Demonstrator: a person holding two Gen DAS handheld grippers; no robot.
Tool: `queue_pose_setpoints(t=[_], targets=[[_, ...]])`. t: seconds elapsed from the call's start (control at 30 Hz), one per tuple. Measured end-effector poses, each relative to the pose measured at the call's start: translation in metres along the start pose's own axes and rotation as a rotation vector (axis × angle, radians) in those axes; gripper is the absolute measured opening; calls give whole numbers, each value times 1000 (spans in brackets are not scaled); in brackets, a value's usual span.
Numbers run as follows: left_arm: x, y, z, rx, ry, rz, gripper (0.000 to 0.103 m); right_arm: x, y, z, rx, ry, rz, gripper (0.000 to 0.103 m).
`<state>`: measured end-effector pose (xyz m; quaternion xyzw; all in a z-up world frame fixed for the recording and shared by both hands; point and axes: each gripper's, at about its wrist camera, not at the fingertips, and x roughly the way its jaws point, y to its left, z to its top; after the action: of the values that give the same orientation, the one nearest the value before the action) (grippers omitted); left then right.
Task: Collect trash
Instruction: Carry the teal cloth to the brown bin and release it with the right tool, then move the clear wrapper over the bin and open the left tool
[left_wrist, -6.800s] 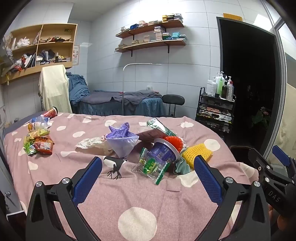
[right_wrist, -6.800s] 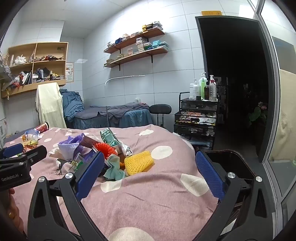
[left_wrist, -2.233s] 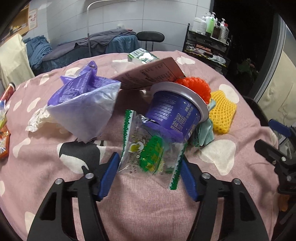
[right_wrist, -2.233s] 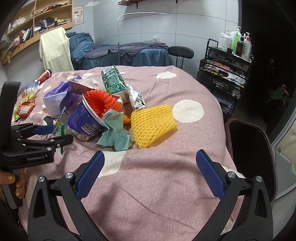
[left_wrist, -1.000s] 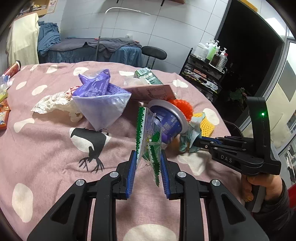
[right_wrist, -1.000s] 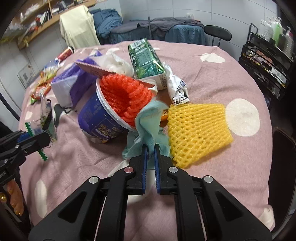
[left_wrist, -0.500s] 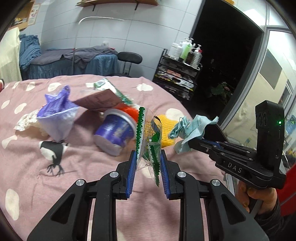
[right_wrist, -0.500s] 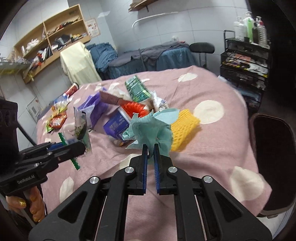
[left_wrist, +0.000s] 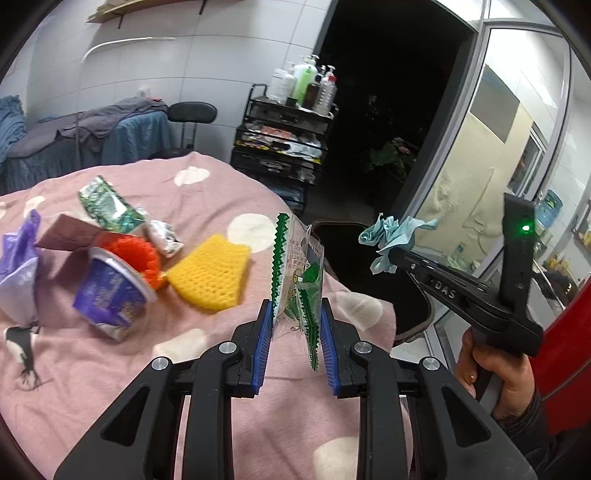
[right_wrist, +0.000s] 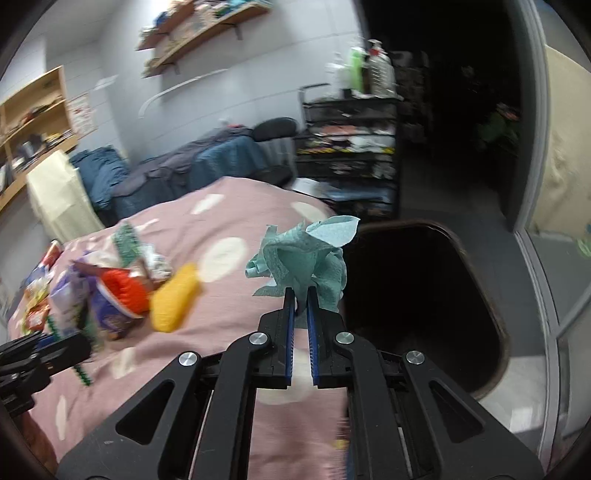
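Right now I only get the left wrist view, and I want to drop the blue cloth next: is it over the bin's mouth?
Observer: In the right wrist view the cloth shows at the left edge of the bin. Most of the dark mouth lies to its right.
Operator: Is the grip on it sound?
Observer: The right gripper has its jaws shut on the cloth's lower folds, and the rest bunches above them.
Operator: Any trash outside my view?
Observer: Yes, colourful packets, blurred, at the far left end of the bed.
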<state>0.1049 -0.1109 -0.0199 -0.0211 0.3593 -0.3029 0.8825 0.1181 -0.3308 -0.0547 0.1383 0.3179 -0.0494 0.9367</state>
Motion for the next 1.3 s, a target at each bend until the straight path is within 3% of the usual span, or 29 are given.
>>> queue_pose_setpoints(t=[0.23, 0.47, 0.5, 0.57, 0.6, 0.63, 0.77, 1.0, 1.3], targets=[[29, -14, 4, 19, 45, -15, 25, 38, -57, -10, 123, 80, -122, 8], [42, -26, -1, 43, 77, -13, 25, 69, -86, -26, 212, 149, -135, 9], [43, -27, -1, 48, 80, -13, 25, 72, -88, -28, 218, 154, -138, 14], [44, -30, -1, 55, 85, -16, 25, 72, -89, -33, 226, 155, -145, 37], [44, -32, -1, 57, 88, -18, 25, 70, -90, -34, 233, 146, -151, 57], [45, -33, -1, 60, 91, -19, 25, 67, -90, -35, 234, 133, -162, 64], [51, -39, 3, 71, 99, -33, 25, 58, -92, -37, 235, 109, -179, 68], [68, -64, 18, 121, 117, -74, 25, 22, -96, -29, 230, -20, -271, 80], [115, -100, 34, 171, 209, -113, 25, -9, -115, -15, 267, -129, -355, 83]])
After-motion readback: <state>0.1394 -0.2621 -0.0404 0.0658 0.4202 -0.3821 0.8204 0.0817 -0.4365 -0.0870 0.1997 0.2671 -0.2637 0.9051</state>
